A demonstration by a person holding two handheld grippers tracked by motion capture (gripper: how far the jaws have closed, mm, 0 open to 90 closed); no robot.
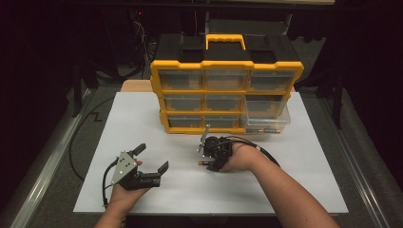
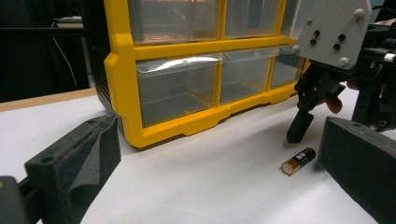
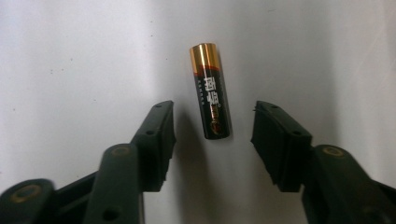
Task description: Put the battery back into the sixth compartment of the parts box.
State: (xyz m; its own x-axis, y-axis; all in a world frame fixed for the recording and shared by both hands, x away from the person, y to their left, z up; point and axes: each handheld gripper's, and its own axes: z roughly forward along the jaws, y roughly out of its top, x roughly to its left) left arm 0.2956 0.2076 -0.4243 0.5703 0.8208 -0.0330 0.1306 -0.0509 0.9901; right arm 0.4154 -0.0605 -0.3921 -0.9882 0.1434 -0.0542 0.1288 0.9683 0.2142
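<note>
Right gripper (image 3: 212, 128) points down at white table sheet (image 1: 304, 190), jaws parted, gripping nothing. Battery (image 3: 210, 91) lies flat on sheet, black end between jaw tips, gold end beyond them; clear gap to each pad, closer to left-hand jaw in right gripper view. Left gripper (image 1: 153, 159) well apart, jaws spread wide, empty. Yellow drawer organizer (image 1: 227, 71) stands beyond both grippers.

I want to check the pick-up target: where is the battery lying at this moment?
The battery lies flat on the white table, between the open jaws of the right tool without touching them. In the high view it sits in front of the yellow drawer organizer.
</note>
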